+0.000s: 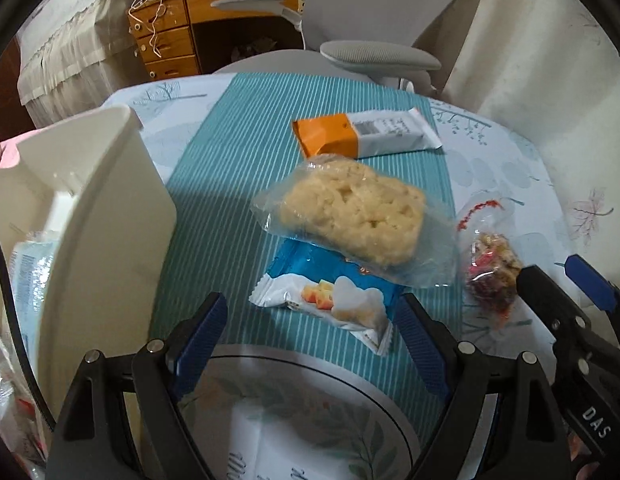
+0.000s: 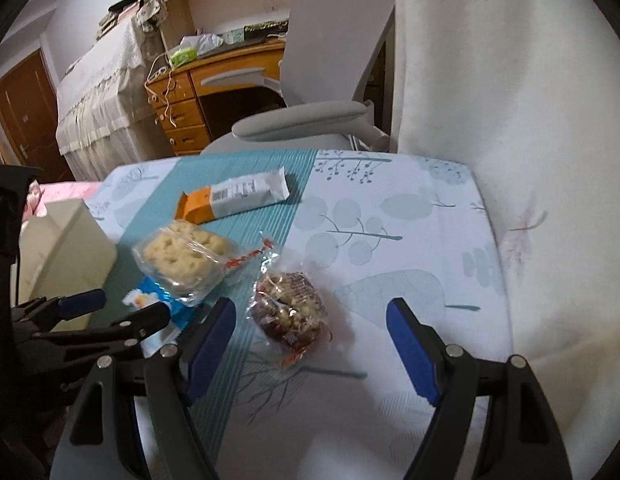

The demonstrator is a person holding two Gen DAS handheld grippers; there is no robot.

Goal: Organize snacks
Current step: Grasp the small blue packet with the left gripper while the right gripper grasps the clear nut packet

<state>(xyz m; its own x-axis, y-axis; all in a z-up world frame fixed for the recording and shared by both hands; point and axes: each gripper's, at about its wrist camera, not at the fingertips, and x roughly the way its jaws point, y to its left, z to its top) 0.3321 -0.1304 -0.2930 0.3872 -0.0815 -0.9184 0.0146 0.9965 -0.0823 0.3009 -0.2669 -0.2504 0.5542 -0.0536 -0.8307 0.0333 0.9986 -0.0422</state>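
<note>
Snacks lie on the tablecloth (image 1: 181, 184): left wrist view shows the left gripper (image 1: 314, 336) wide, empty, over a blue-white packet (image 1: 330, 300) under the rice cake (image 1: 350, 208). Right wrist view: right gripper (image 2: 312, 340) wide around, not touching, a nut-date pack (image 2: 289, 312)

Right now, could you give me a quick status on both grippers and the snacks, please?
Left gripper open over blue-and-white packet. Right gripper open over nut snack. Nothing held. Rice cake overlaps the blue-and-white packet.

rice cake (image 1: 350, 210) on wafer pack (image 1: 330, 300) | bin (image 1: 101, 216) left | bar (image 1: 366, 134) behind
</note>
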